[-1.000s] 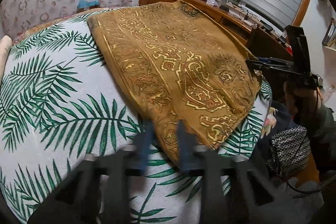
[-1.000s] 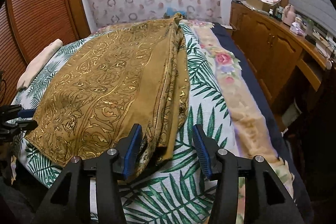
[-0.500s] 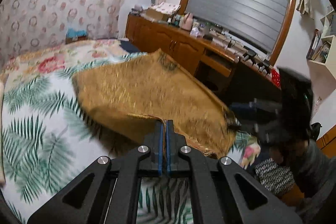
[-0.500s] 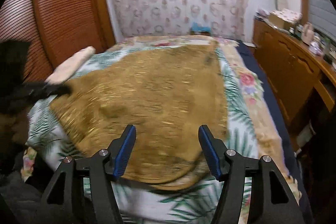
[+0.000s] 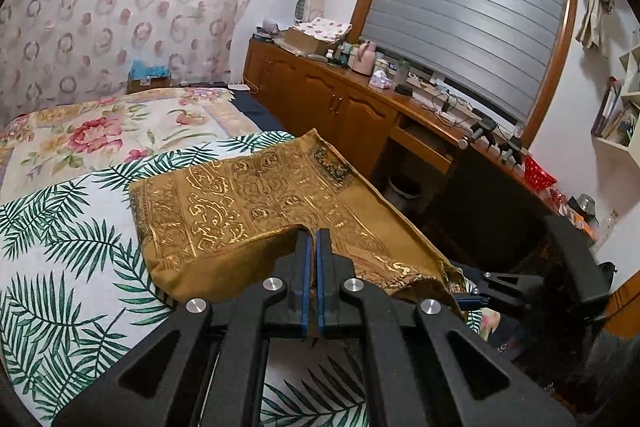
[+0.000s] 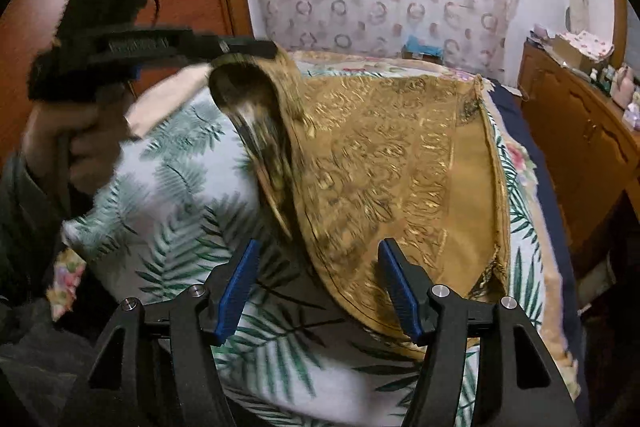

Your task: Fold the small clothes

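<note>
Pinching the gold cloth (image 5: 248, 203), left hand-held gripper (image 5: 316, 247); right hand-held gripper (image 6: 318, 283) gapes beside cabinet (image 6: 580, 131).

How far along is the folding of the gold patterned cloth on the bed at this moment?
Barely begun. Done: the left tongs have shut on an edge of the gold cloth and lifted it, so that corner curls over above the palm-print bedspread. In hand: carrying that edge across. The right tongs stand open over the near hem, gripping nothing. Left: laying the fold flat and any further folds; most of the cloth lies spread out.

Palm-leaf bedspread (image 5: 60, 267), wooden cabinet (image 5: 320, 103), grey window blind (image 5: 472, 7).
</note>
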`<state>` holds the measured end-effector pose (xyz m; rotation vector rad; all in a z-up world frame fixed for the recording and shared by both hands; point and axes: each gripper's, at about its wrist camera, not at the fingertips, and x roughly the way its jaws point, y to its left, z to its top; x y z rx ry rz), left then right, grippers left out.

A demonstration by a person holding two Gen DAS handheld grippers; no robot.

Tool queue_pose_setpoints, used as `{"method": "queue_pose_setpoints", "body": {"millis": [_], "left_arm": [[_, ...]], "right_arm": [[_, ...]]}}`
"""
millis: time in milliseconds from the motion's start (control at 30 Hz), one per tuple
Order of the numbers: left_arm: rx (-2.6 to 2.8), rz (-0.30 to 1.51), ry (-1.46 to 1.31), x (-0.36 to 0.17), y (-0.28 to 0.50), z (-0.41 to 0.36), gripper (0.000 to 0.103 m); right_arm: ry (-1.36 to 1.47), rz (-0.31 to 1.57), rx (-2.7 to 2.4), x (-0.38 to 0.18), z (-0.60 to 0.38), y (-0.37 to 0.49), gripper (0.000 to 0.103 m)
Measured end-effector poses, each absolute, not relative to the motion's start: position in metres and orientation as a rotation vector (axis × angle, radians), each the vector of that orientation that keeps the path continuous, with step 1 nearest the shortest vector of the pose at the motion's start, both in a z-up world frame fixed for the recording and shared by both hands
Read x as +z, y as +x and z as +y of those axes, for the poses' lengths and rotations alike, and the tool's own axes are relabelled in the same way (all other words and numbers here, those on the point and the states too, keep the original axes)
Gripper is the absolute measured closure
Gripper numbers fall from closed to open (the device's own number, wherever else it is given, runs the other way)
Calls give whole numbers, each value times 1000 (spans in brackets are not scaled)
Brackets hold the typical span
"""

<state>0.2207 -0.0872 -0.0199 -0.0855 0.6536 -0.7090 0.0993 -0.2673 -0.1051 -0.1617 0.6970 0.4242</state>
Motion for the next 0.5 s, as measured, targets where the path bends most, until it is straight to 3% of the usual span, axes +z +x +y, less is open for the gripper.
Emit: {"method": "queue_pose_setpoints", "body": {"millis": [133,167,200,233,300,500], "left_arm": [[-704,649,-87,-19,221,-83,100],[-704,654,-90,-19,221,-82,100],[-701,653,-93,-19,222,-80,100],[-693,649,-90,-18,222,-79,100],[-665,641,-76,-14,224,-76,100],[-590,644,-77,-14,249,-58,100]], "right_arm": [[-202,708,377,-106,-270,109,41],[-208,704,371,-104,-269,112,52],[-208,708,386,-102,-268,115,84],[-217,710,391,-98,-267,119,91],[-253,681,385,-88,-262,129,95],[-333,575,378,-41,-247,172,96]]}}
